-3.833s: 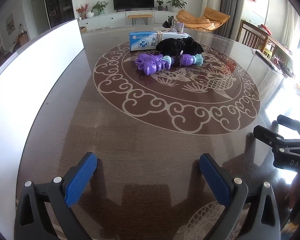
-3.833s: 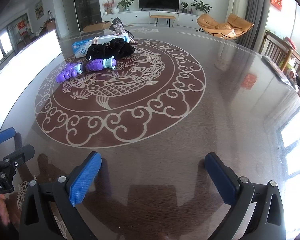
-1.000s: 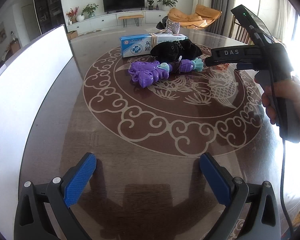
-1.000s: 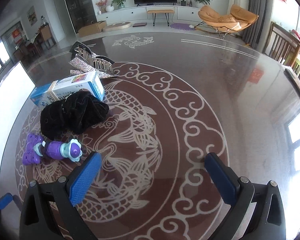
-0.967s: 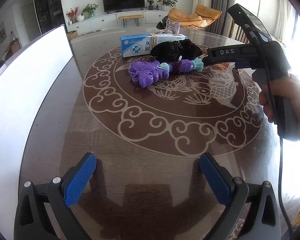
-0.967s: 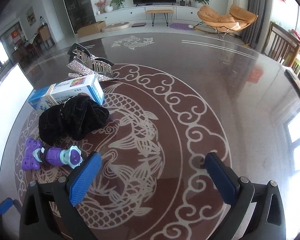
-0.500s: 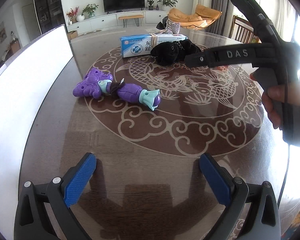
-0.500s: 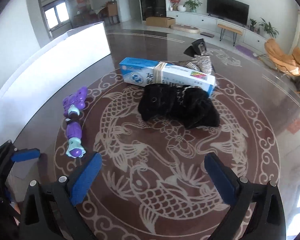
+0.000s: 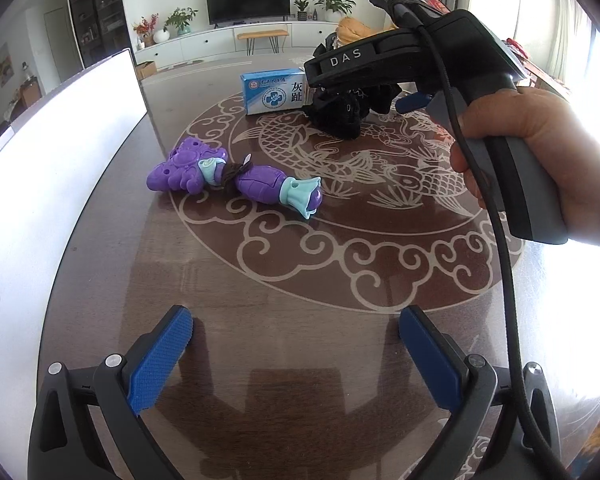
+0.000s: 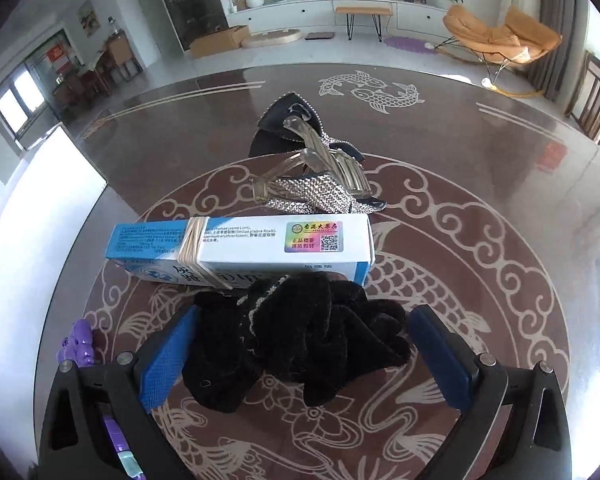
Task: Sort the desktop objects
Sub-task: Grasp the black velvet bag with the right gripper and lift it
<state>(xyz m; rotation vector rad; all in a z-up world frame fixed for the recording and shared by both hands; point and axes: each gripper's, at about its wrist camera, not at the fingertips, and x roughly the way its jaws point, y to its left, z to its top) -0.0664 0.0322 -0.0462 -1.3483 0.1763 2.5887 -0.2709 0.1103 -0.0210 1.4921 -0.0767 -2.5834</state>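
Note:
My right gripper (image 10: 300,354) is open, its blue pads on either side of a black velvet scrunchie (image 10: 300,340) on the table. Behind the scrunchie lies a blue and white medicine box (image 10: 240,252) bound by a rubber band, and behind that a rhinestone hair clip (image 10: 316,184). In the left wrist view the purple toy (image 9: 236,174) lies left of the carp pattern, the box (image 9: 276,90) and scrunchie (image 9: 340,114) sit further back, partly hidden by the right gripper's body. My left gripper (image 9: 296,360) is open and empty, low over the near table.
A white board (image 9: 60,152) stands along the table's left side. The round dark table (image 9: 300,280) has an inlaid fish pattern. The right hand and its cable (image 9: 500,220) cross the right of the left wrist view. The purple toy's end shows at the right view's lower left (image 10: 78,342).
My right gripper has moved forward and down over the scrunchie, which now sits between its pads. The purple toy stays left of the pattern. The left gripper has not moved.

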